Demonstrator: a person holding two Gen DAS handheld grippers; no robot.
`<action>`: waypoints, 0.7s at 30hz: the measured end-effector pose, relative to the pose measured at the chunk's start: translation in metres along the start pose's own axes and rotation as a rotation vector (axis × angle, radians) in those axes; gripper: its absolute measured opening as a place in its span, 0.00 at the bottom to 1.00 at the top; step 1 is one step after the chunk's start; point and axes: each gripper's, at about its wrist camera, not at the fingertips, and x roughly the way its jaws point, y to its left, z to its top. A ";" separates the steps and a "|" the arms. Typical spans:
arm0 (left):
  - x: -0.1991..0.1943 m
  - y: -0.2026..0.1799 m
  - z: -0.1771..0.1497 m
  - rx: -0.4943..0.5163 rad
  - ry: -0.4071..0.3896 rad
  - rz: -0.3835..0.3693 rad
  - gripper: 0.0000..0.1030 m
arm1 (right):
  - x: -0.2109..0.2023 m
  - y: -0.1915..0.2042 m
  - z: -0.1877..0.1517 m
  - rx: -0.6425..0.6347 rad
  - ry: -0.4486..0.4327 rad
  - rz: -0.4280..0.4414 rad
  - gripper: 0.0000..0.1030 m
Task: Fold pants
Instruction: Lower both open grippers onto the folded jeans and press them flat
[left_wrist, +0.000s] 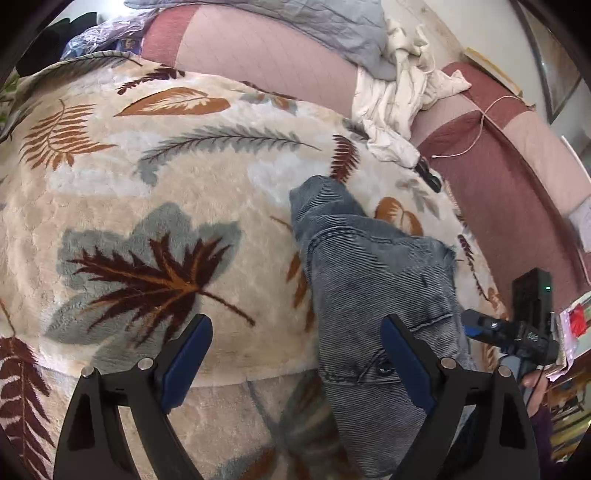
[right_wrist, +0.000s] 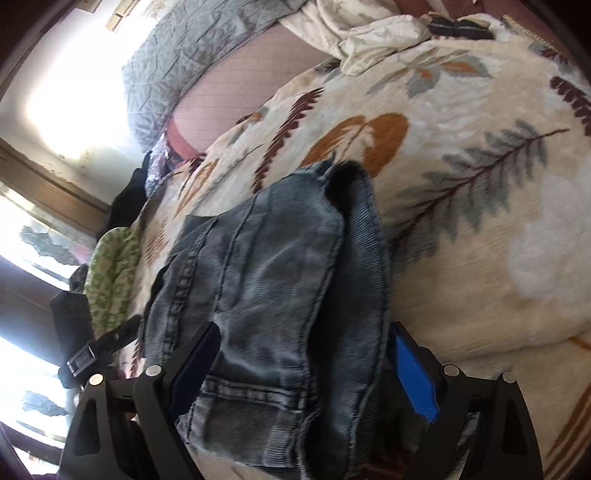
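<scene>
Pants (right_wrist: 266, 280) — btwn open right gripper (right_wrist: 306, 369) jaws

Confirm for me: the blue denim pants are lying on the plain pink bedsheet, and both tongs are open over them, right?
Not quite. The pants lie on the cream leaf-print blanket, not on the pink sheet, which is bare farther back; the left wrist view shows this. The rest holds: the left tongs and right tongs are both open over the denim.

left gripper (left_wrist: 297, 354): jaws wide, tilted down | right gripper (right_wrist: 306, 365): jaws wide, tilted down
</scene>
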 end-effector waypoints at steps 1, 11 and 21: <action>0.002 -0.003 0.000 0.011 0.002 -0.003 0.90 | 0.002 0.001 -0.001 -0.001 0.004 -0.002 0.90; 0.031 -0.034 -0.006 0.101 0.069 -0.148 0.90 | 0.020 0.011 0.000 -0.011 0.011 0.059 0.93; 0.032 -0.029 -0.011 0.075 0.063 -0.278 0.69 | 0.030 0.021 -0.001 -0.045 -0.015 0.042 0.68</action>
